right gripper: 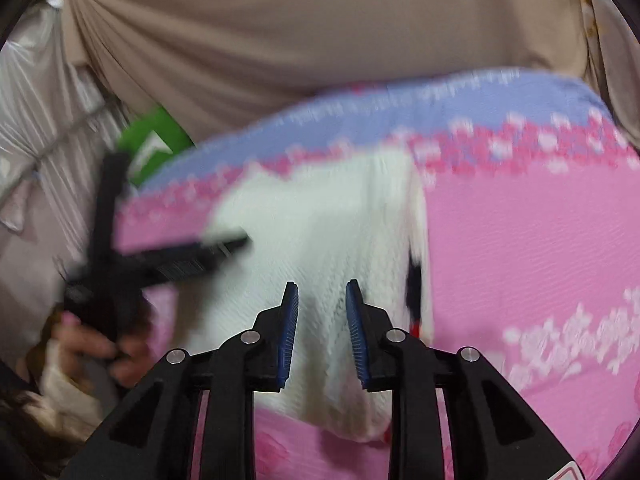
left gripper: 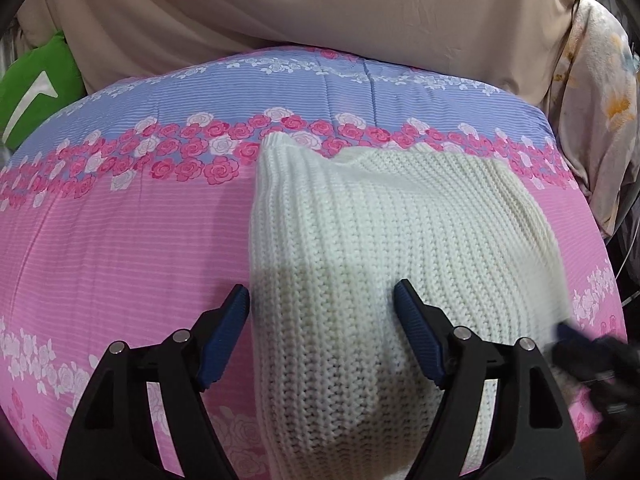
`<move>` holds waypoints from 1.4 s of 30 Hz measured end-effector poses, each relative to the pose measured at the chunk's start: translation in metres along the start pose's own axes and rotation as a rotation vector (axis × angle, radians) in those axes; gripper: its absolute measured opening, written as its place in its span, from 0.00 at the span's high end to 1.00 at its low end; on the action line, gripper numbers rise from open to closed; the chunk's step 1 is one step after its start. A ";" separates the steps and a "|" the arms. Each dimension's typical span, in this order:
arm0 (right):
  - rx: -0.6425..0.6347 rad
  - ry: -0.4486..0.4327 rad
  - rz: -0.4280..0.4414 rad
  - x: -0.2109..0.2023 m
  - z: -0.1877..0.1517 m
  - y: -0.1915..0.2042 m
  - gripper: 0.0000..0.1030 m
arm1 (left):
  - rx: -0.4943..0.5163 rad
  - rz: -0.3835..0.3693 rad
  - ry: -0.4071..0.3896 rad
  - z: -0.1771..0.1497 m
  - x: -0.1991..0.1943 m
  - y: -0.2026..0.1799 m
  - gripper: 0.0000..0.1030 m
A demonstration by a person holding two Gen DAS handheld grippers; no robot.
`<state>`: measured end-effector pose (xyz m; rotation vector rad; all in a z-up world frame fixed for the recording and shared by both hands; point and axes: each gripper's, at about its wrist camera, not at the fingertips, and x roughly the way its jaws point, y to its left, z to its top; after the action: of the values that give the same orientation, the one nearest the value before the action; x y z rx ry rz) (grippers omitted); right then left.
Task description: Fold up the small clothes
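Note:
A white knitted garment [left gripper: 384,240] lies folded on the pink and blue flowered bedcover [left gripper: 132,240]. My left gripper [left gripper: 320,302] is open wide over the garment's left edge. One of its pads [left gripper: 228,316] is above the pink cover and the other on the knit. In the blurred right wrist view my right gripper [right gripper: 322,286] has its jaws nearly together, with a ridge of the white garment [right gripper: 320,216] pinched between the blue pads near its front edge. A black and red patch [right gripper: 414,280] shows at the garment's right edge.
A beige cloth [left gripper: 320,12] hangs behind the bed. A green cushion [left gripper: 32,84] sits at the back left and a flowered fabric [left gripper: 600,100] at the right. A hand [right gripper: 92,348] holds the left tool at the bed's left side, by silvery plastic [right gripper: 36,120].

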<state>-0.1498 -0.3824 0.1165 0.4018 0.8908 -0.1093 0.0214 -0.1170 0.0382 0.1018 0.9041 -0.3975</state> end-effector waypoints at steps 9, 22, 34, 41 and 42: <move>0.020 -0.091 -0.022 -0.046 -0.006 0.003 0.81 | 0.019 0.012 -0.026 -0.013 -0.024 -0.004 0.31; 0.100 -0.097 -0.055 -0.052 -0.019 -0.013 0.42 | 0.003 -0.125 0.032 -0.045 -0.047 -0.006 0.16; 0.200 0.027 0.079 0.006 -0.016 -0.029 0.28 | -0.059 -0.169 0.094 -0.035 -0.008 0.003 0.06; 0.203 0.029 0.087 0.018 -0.007 -0.030 0.17 | -0.093 -0.204 0.129 -0.025 0.019 0.006 0.04; 0.208 0.029 0.095 0.020 -0.006 -0.032 0.16 | -0.094 -0.202 0.131 -0.024 0.021 0.005 0.04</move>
<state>-0.1501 -0.4080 0.0881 0.6400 0.8901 -0.1099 0.0170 -0.1131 0.0068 -0.0510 1.0649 -0.5400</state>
